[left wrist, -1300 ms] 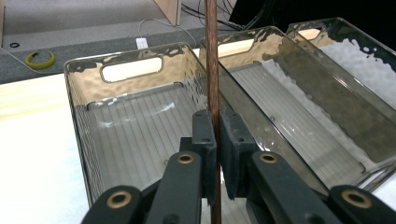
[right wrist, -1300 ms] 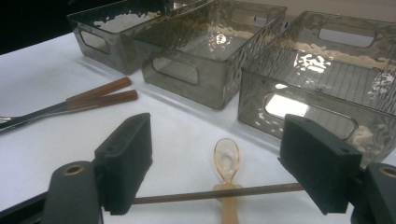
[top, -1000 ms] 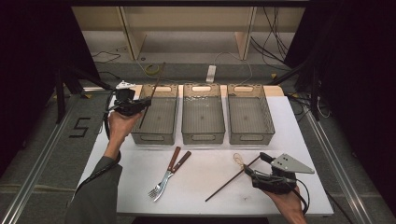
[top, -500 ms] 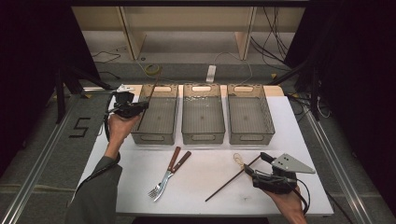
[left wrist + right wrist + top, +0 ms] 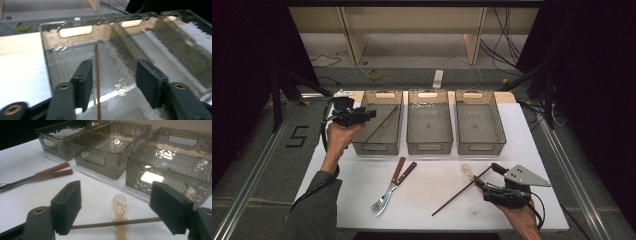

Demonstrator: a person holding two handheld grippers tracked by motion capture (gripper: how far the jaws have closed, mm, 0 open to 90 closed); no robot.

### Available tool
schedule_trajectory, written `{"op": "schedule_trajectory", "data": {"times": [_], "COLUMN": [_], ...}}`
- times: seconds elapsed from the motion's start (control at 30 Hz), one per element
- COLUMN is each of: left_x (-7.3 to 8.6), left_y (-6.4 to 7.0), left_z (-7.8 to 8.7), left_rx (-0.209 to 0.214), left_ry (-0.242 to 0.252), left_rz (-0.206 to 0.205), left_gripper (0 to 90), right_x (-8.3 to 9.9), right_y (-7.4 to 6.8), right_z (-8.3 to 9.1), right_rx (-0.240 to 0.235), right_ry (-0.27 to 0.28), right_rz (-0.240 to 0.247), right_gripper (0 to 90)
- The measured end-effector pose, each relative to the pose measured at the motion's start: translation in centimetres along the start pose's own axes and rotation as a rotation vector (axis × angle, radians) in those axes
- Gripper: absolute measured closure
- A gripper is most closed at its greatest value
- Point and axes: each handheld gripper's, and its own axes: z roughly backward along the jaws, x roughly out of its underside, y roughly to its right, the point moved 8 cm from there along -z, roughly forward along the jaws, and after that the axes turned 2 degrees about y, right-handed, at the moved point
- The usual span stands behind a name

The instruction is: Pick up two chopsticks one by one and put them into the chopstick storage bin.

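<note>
The left claw (image 5: 362,116) is held over the near-left edge of the left bin (image 5: 379,146), its jaws apart and empty. One chopstick (image 5: 381,124) lies slanted inside that bin, seen between the jaws in the left gripper view, so this drop appears finished. In front of the left bin, two forks (image 5: 391,187) lie on the desk (image 5: 422,210) with their handles touching. Further right of that bin, the right claw (image 5: 490,178) is held with jaws apart on either side of the second chopstick (image 5: 457,195), which lies across a small clear spoon (image 5: 119,208). For a clean grasp, the jaws should be lowered squarely, closed on the chopstick alone, and the spoon left undisturbed.
</note>
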Motion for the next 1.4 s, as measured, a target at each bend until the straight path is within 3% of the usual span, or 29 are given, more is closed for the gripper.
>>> {"op": "schedule_trajectory", "data": {"times": [0.1,0.23,0.33,0.47,0.77,0.9,1.4], "left_x": [-0.4,-0.2,0.0,0.7,1.8,2.5,6.4], "left_y": [1.2,3.1,4.3,6.1,10.3,12.0,18.1], "left_z": [0.6,1.1,1.2,1.1,1.0,0.8,-0.5], "left_rx": [0.003,0.021,0.041,0.077,0.135,0.163,0.256], "left_ry": [0.003,-0.017,-0.023,-0.018,-0.044,-0.034,-0.164], "left_rz": [-0.016,-0.047,-0.046,-0.057,-0.131,-0.130,-0.213], "left_gripper": [33.2,25.8,21.9,21.1,16.4,16.1,16.0], "right_x": [0.0,-0.1,-0.1,-0.1,-0.2,-0.2,-0.2], "right_y": [0.0,0.1,0.1,0.1,0.3,0.2,0.4], "right_z": [0.1,0.2,0.2,0.3,0.4,0.4,0.4], "right_rx": [0.002,0.005,0.007,0.006,0.013,0.011,0.013], "right_ry": [0.001,0.006,0.010,0.011,0.018,0.018,0.014], "right_rz": [0.001,0.001,-0.001,0.001,-0.004,-0.005,-0.010], "right_gripper": [25.9,25.9,25.8,25.8,25.7,25.7,25.7]}}
